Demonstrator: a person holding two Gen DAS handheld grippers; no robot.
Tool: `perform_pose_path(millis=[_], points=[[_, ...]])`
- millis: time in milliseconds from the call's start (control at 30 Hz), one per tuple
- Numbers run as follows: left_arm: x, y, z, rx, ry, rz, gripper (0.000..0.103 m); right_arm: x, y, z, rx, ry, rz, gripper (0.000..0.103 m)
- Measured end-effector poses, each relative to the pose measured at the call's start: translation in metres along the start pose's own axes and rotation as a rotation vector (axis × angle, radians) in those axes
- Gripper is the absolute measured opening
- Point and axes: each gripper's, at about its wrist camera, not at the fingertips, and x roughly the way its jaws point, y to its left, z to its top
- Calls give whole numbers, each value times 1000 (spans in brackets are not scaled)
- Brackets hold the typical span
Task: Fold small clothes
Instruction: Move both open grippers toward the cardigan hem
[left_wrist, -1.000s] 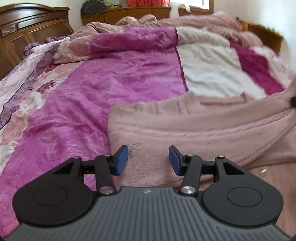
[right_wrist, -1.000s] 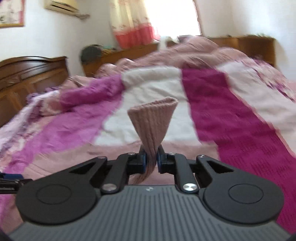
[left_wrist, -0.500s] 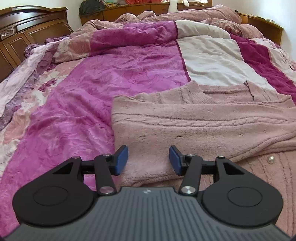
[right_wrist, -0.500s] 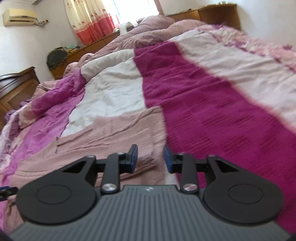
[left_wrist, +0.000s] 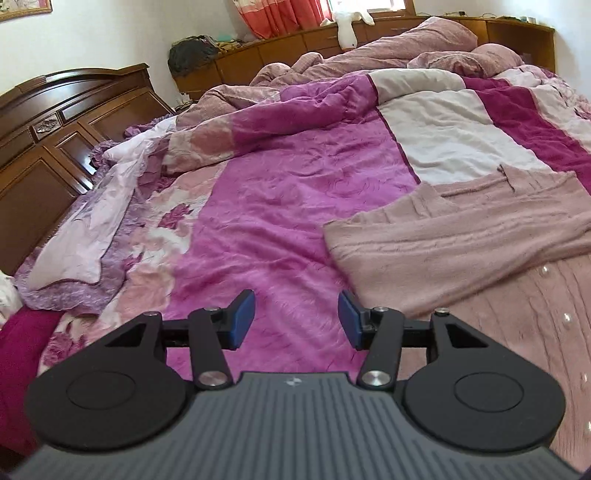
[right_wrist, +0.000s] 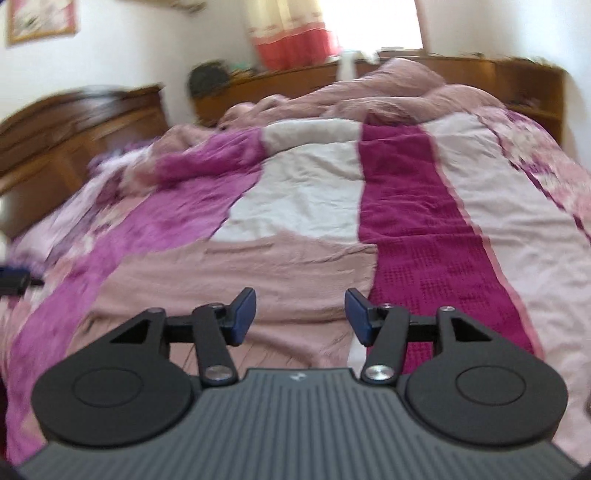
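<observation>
A second ago the right gripper (right_wrist: 300, 316) pinched a raised fold of the sweater (left_wrist: 461, 251); now its jaws stand spread and empty above the cloth, which lies flat on the quilt (left_wrist: 288, 206). The left gripper (left_wrist: 296, 318), jaws also spread, has swung leftward and hangs over bare magenta quilt, just beside the sweater's left edge. In the right view the sweater (right_wrist: 258, 273) is blurred, lying below the white patch (right_wrist: 299, 199). Pearl buttons (left_wrist: 566, 316) dot the near knit part. A wooden headboard (left_wrist: 62, 122) stands at left.
</observation>
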Motion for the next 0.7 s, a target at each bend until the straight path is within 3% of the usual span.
perform_pose_path(millis=[167, 333, 700], points=[[-32, -1, -27, -4, 10, -76, 63, -25, 28, -14, -135, 83, 58, 56], [-49, -34, -62, 20, 51, -202, 66, -26, 58, -48, -276, 180, 100, 56], [-84, -90, -124, 281, 102, -389, 66, -38, 107, -121, -614, 369, 211, 55]])
